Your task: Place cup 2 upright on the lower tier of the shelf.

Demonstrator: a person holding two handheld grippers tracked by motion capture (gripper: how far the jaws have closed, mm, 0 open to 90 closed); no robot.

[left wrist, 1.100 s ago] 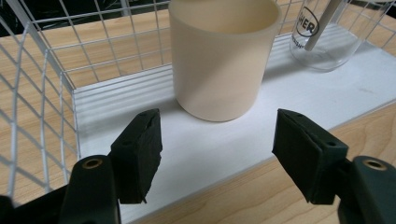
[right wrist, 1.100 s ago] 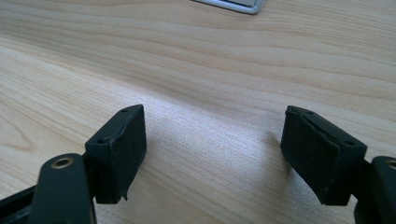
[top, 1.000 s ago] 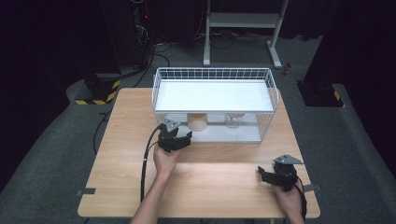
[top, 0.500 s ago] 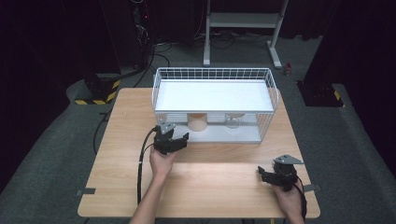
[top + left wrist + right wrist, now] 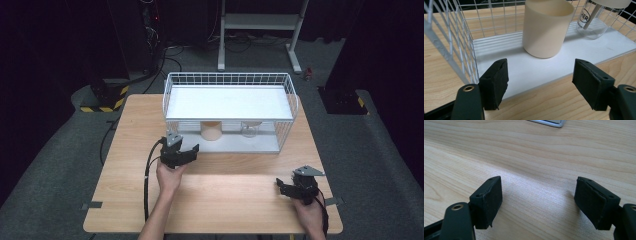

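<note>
The left claw (image 5: pixel 191 148) hovers just in front of the open lower level of a white wire rack (image 5: pixel 227 80) that stands at the far middle of the wooden surface (image 5: pixel 235 195). Its jaws stand apart with nothing between them, and they have just been opening a little wider. In the left gripper view the two black pads (image 5: pixel 495 81) frame a cream cup (image 5: pixel 546 26) — it stands upright on the rack's white bottom shelf (image 5: pixel 529 70), clear of both pads and a short way beyond them. From the high view the cream cup (image 5: pixel 211 130) sits under the rack's upper shelf, towards the left half of the lower level.

Just beside the cup, to its right, stands a clear glass jar (image 5: pixel 594 23) with black lettering on its wall and a pale stick leaning inside it. The jar (image 5: pixel 249 130) shows in the high view too, near the middle of the lower shelf, apart from the cup.

The right claw (image 5: pixel 281 185) rests low near the front right corner of the surface, well apart from the rack and from the left claw. Its jaws are released — spread wide over bare wood, the pads (image 5: pixel 487 200) gripping nothing. A grey three-cornered plate tops it, and a black cable trails from the left claw back along the person's forearm.
</note>
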